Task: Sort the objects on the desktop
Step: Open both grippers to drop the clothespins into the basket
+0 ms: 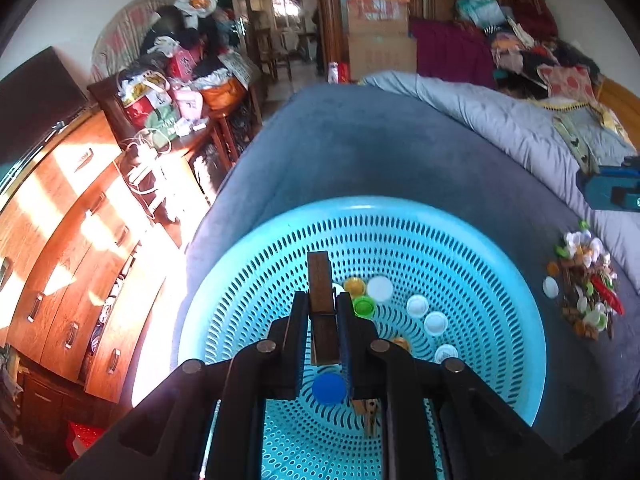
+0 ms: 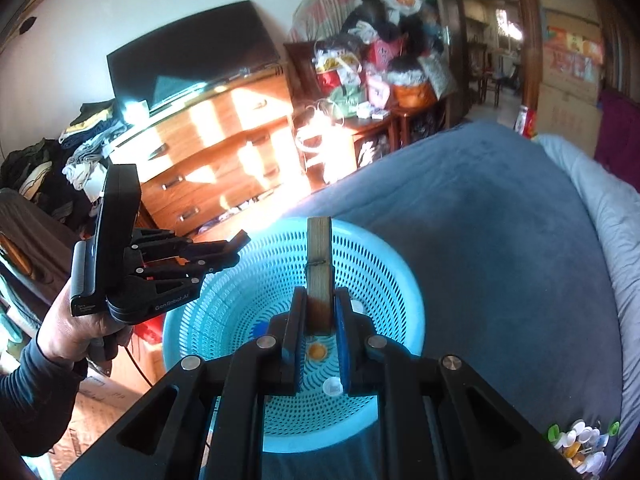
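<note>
A light blue perforated basket (image 1: 500, 280) (image 2: 396, 280) sits on a blue bedspread. Bottle caps lie in it: white (image 1: 379, 288), green (image 1: 363, 306), yellow (image 1: 354, 285), blue (image 1: 329, 388), with a clothespin (image 1: 370, 414). My left gripper (image 1: 322, 308) is shut on a wooden clothespin (image 1: 320, 280) above the basket. My right gripper (image 2: 320, 300) is shut on another wooden clothespin (image 2: 319, 256) over the basket. The left gripper also shows in the right wrist view (image 2: 236, 246) at the basket's left rim. A pile of caps and clips (image 1: 586, 280) (image 2: 580, 446) lies right of the basket.
A grey quilt (image 1: 500, 120) is bunched along the bed's far right. A wooden dresser (image 2: 224, 152) with a TV (image 2: 188, 68) stands left of the bed, beside a cluttered cabinet (image 1: 172, 92). A teal device (image 1: 612, 192) lies on the quilt.
</note>
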### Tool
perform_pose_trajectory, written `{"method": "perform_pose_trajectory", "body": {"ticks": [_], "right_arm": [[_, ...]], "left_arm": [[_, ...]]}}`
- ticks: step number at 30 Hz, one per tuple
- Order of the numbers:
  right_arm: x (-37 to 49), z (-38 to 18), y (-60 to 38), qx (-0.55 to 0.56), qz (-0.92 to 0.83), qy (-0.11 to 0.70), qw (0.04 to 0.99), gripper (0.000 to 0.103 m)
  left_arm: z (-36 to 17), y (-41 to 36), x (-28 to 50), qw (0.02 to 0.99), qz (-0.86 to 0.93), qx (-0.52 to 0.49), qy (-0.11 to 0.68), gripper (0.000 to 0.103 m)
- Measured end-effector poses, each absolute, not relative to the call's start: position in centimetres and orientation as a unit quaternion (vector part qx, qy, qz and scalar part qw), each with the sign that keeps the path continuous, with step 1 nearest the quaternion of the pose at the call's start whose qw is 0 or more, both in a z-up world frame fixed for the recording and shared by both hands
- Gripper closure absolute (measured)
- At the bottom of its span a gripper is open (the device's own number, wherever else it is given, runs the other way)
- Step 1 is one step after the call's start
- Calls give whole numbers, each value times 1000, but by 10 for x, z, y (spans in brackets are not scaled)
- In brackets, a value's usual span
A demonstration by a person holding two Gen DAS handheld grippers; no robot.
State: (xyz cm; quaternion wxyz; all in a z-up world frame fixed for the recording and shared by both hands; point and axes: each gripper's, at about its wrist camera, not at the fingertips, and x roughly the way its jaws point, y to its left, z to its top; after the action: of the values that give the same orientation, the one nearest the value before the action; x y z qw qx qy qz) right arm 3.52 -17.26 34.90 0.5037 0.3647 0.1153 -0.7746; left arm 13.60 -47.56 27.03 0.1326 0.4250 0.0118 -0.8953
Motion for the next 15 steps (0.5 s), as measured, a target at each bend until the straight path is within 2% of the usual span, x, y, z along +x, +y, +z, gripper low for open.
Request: {"method": "perform_pose_trajectory", "body": {"ticks": [12, 13, 14, 15], "right_arm": [[34, 342, -184, 377, -764, 114, 511, 89], [33, 341, -184, 378, -763, 114, 512, 89], [33, 340, -185, 379, -762, 113, 513, 89], [33, 338, -184, 380, -761, 111, 514, 87]], "left_arm": [[269, -468, 127, 131, -895, 427, 5, 88], [269, -468, 127, 134, -895, 425, 5, 86], [270, -469, 128, 137, -895, 423, 6, 70], [270, -469, 128, 142, -896, 420, 8, 59]]}}
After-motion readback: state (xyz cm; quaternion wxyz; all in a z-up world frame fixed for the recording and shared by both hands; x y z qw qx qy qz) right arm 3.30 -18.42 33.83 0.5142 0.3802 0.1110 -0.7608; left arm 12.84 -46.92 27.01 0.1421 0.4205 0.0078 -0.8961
